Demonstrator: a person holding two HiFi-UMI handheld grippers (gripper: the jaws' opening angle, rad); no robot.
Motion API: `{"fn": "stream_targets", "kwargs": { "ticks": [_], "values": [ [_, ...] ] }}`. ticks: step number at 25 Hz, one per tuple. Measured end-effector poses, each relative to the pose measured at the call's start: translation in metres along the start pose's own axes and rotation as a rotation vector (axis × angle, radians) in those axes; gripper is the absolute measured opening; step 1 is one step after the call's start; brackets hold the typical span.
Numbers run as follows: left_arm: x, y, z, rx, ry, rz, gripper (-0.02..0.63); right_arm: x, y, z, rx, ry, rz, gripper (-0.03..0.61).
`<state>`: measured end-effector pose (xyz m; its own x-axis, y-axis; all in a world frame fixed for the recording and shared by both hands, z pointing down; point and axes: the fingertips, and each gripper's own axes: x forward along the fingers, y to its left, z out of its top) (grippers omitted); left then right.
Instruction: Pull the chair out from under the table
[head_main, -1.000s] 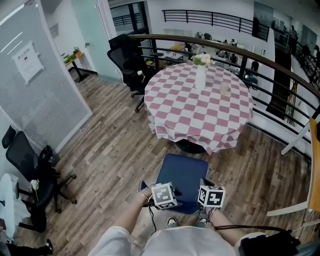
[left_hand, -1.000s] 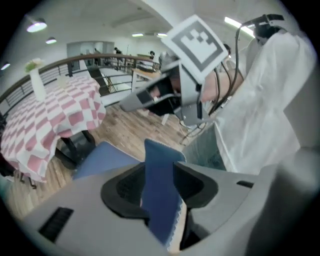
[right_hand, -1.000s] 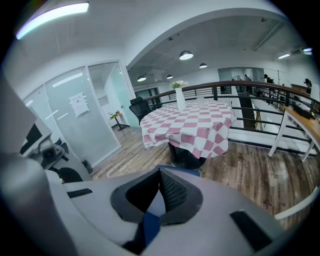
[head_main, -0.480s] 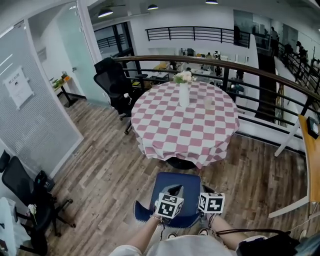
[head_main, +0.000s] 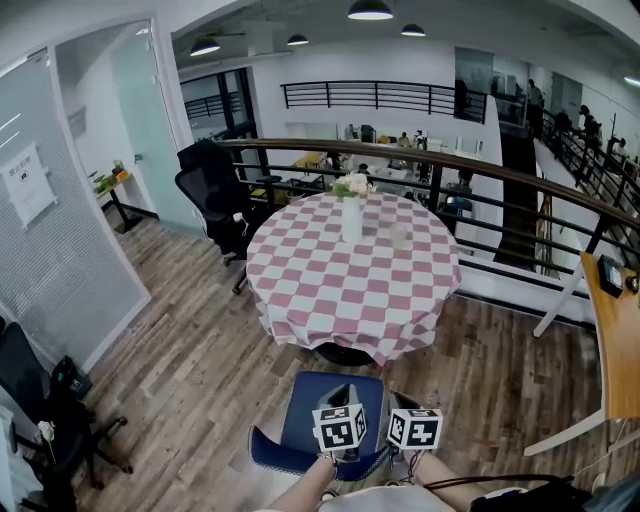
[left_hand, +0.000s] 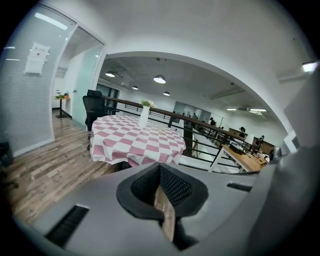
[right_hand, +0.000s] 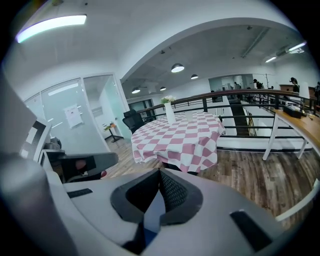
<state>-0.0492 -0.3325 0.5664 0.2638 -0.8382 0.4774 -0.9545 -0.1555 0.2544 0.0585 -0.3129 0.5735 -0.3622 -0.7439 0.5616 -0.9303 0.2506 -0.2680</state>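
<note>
Round checkered table (head_main: 340, 285) in the middle, and the blue chair (head_main: 332, 405) sits just off its near edge, seat out from under the cloth. Nearer than the chair from the table, left gripper (left_hand: 160, 169) has its jaws pressed together, empty; right gripper (right_hand: 160, 174) alongside, likewise closed.

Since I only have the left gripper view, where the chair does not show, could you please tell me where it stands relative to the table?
Observer: In the head view the chair stands just outside the cloth's edge, not under the table.
Operator: Thanks. How is the right tool?
Observer: The right tool is shut; blue, likely the chair, shows in the slit below its tips.
Operator: Anything close on the left?
Observer: A black office chair stands by the glass wall, well apart.
</note>
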Motion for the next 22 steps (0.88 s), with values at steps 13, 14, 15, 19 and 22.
{"fn": "stream_targets", "kwargs": {
  "ticks": [13,14,15,19,22],
  "values": [
    [0.013,-0.018,0.001,-0.014,0.036,0.047,0.004,0.002,-0.02,0.015,0.038,-0.032,0.008,0.017],
    [0.013,-0.019,0.0,-0.01,0.038,0.048,0.003,0.002,-0.02,0.015,0.039,-0.036,0.011,0.017],
    [0.013,-0.02,0.0,-0.005,0.039,0.049,0.004,0.001,-0.021,0.015,0.038,-0.039,0.014,0.017],
    [0.015,-0.022,-0.001,0.007,0.038,0.054,0.003,0.002,-0.02,0.013,0.034,-0.033,0.027,0.017],
    [0.017,-0.023,-0.002,0.01,0.044,0.055,0.004,0.002,-0.021,0.011,0.039,-0.029,0.029,0.017]
  ]
}}
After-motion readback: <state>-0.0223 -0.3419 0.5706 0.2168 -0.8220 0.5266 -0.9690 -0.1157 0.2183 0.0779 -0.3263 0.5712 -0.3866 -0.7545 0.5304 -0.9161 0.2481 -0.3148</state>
